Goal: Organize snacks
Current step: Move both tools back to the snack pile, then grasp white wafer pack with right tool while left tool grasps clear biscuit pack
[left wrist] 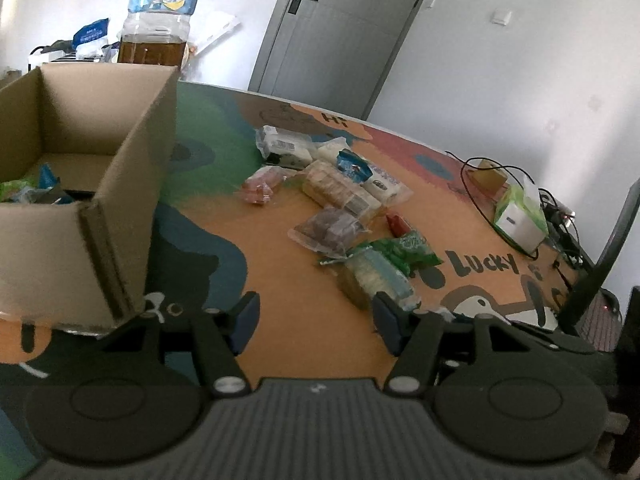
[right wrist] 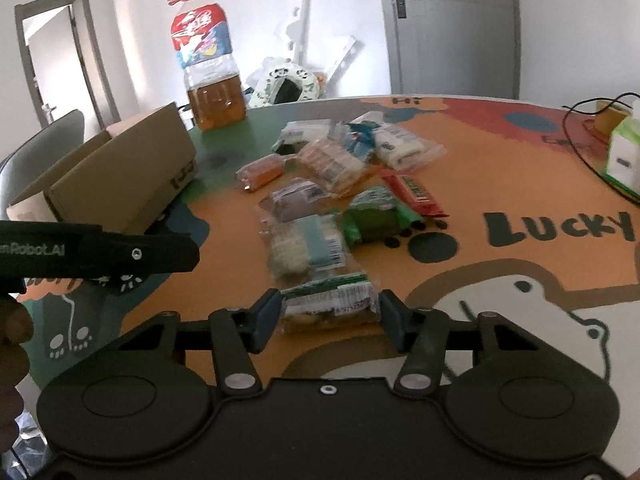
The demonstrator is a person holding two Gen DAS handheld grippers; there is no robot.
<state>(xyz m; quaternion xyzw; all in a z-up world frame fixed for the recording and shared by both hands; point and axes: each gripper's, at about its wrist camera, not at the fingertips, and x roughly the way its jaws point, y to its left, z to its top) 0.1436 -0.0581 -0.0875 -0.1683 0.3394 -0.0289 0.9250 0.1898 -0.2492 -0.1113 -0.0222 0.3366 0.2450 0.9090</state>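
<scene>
The right claw (right wrist: 329, 316) seems clamped on a snack packet (right wrist: 329, 305); the left claw (left wrist: 316, 320) gapes empty above the table (left wrist: 280, 320).

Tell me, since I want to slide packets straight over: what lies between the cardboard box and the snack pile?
Nothing but bare patterned tablecloth separates the cardboard box from the snack pile; both wrist views show this.

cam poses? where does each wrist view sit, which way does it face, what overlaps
Left wrist: rides the left gripper, angled down over the table; cardboard box at left, snack pile ahead.
Right wrist: rides the right gripper, angled down; a green-labelled packet between its fingers; left gripper and a hand at left.
Shared: box, pile, oil bottle, door.
</scene>
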